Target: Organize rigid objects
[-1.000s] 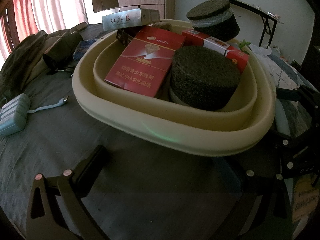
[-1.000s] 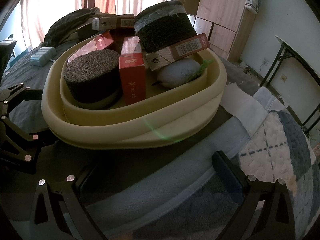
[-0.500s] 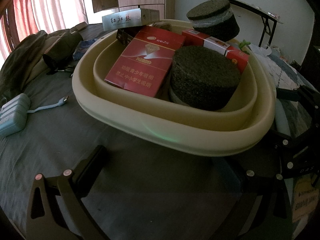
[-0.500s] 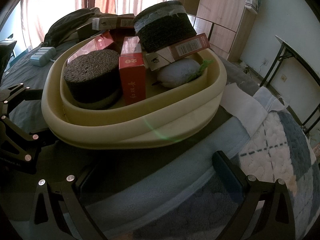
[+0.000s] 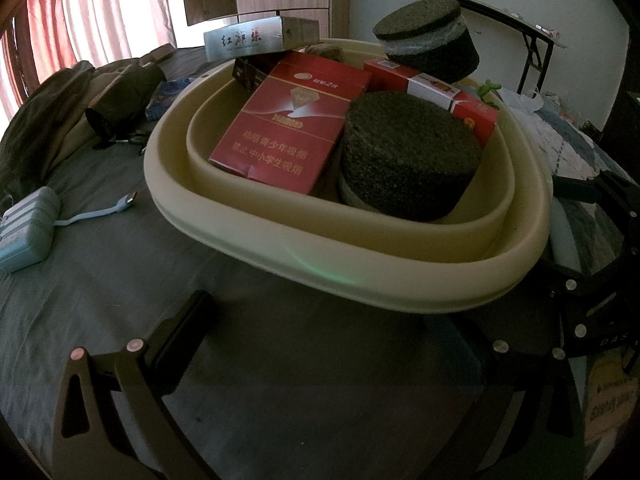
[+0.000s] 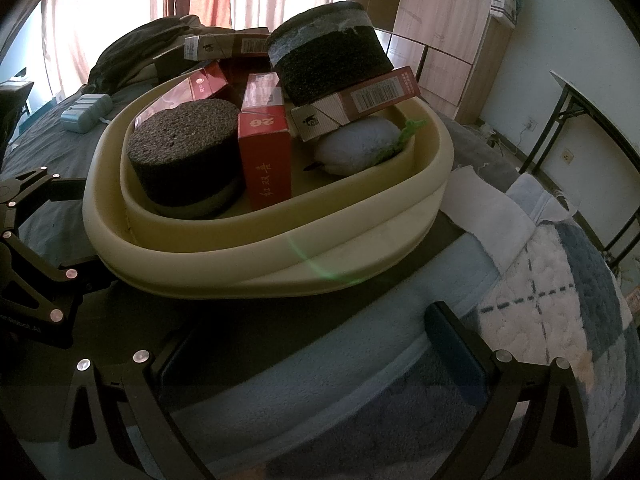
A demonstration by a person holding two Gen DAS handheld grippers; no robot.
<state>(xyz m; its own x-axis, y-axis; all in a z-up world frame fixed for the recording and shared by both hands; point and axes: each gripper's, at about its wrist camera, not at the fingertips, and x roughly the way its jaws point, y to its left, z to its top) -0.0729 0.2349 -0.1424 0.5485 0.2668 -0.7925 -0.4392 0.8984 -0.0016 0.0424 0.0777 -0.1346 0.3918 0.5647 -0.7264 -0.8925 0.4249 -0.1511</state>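
A cream basin [image 5: 360, 256] [image 6: 256, 256] sits on the bed, filled with several red cartons [image 5: 288, 120] [image 6: 266, 156], two dark foam cylinders [image 5: 408, 152] [image 6: 184, 152] [image 6: 328, 60], a silver box [image 5: 256, 38] and a white plush with a green stem [image 6: 360, 146]. My left gripper [image 5: 320, 328] is open and empty in front of the basin's near rim. My right gripper [image 6: 312, 328] is open and empty before the basin's other side. Each gripper shows at the edge of the other's view.
A pale blue power bank [image 5: 28, 232] [image 6: 84, 110] with a short cable lies on the grey sheet [image 5: 100, 264]. Dark clothes [image 5: 72, 108] pile behind it. A white cloth [image 6: 488, 208] and a checked quilt [image 6: 560, 292] lie right of the basin. A folding table [image 6: 600, 128] and wardrobe [image 6: 452, 32] stand beyond.
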